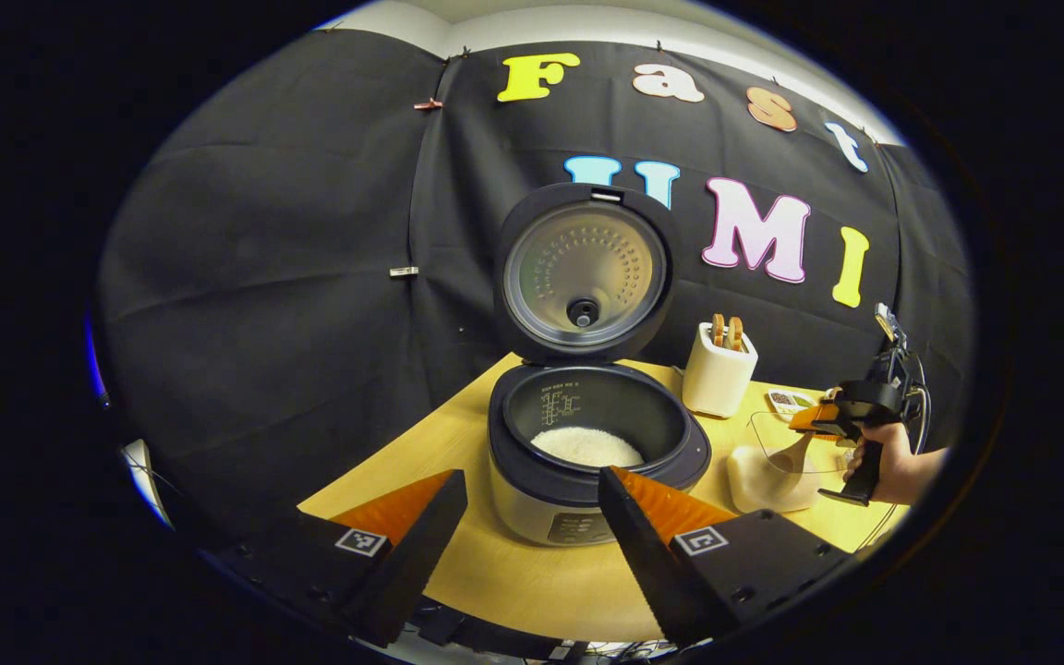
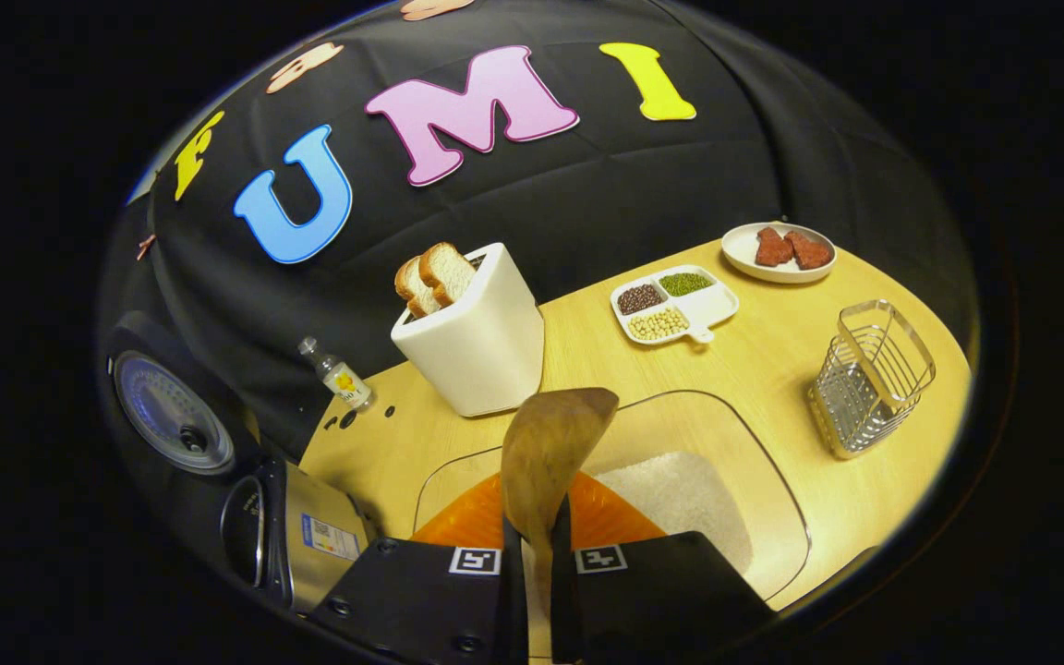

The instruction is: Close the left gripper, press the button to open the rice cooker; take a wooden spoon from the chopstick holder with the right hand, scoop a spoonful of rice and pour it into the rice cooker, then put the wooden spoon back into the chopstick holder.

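Rice (image 2: 680, 499) for the scoop lies in a clear container (image 2: 777, 480) seen at 6 o'clock in the right gripper view, directly under the wooden spoon (image 2: 546, 453). The spoon's handle is clamped between the two fingers of the right hand-held gripper (image 2: 537, 554), which are closed tight on it, and its bowl is held above the container, pointing toward 12 o'clock. The left hand-held gripper (image 1: 532, 517) is held wide open and empty in front of the rice cooker (image 1: 587, 462), whose lid (image 1: 585, 272) stands upright; white rice is already seen in the inner pot.

The step in hand is judged to be the scooping. The bowl should be tipped down into the heap, drawn through it, and levelled before it is lifted, so that grains are not spilled on the way to the cooker.

Just beyond the container, at 11 o'clock, a white toaster (image 2: 477, 342) with two bread slices stands near the path to the cooker and should be passed in front. A small bottle (image 2: 336, 374) stands at 10 o'clock, a divided dish of beans (image 2: 675, 305) at 1 o'clock, a plate of meat (image 2: 779, 251) farther back, and a wire chopstick holder (image 2: 869, 379) at 3 o'clock on the wooden surface (image 2: 772, 369).
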Tool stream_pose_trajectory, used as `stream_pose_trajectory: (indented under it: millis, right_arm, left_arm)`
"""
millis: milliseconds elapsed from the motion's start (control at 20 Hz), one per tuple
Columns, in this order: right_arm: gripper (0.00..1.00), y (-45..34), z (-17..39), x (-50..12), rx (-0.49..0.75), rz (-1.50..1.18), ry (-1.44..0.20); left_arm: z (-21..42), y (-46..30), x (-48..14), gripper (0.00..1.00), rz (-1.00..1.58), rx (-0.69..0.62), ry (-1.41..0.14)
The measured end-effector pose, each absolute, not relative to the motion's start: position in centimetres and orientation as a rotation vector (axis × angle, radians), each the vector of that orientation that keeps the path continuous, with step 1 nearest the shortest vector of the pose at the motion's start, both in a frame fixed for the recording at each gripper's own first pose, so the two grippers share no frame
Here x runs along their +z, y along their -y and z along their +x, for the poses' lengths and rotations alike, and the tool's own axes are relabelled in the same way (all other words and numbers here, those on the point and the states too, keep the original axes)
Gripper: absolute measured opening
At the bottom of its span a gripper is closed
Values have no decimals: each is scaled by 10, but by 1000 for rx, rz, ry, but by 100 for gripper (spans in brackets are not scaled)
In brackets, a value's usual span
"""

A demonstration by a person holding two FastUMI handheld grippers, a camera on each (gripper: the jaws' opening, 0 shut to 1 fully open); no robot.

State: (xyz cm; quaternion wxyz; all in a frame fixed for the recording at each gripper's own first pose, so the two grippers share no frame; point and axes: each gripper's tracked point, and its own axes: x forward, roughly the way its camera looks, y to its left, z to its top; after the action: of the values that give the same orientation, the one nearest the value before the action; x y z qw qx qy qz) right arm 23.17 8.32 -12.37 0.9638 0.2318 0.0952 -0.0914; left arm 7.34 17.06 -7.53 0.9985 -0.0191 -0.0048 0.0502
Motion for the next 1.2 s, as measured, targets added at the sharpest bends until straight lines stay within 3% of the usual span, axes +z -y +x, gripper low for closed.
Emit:
stream_pose_trajectory:
  millis: [400, 950, 1200]
  right_arm:
    - [14, -94, 222, -110, -169, 666, -205]
    - [14, -20, 189, -112, -329, 912, -113]
    - [14, -17, 173, -110, -314, 1065, -99]
  left_arm:
    - [65, -179, -65, 96, -53, 98, 32]
    - [53, -181, -51, 95, -3, 80, 55]
    - [53, -175, -41, 96, -4, 53, 75]
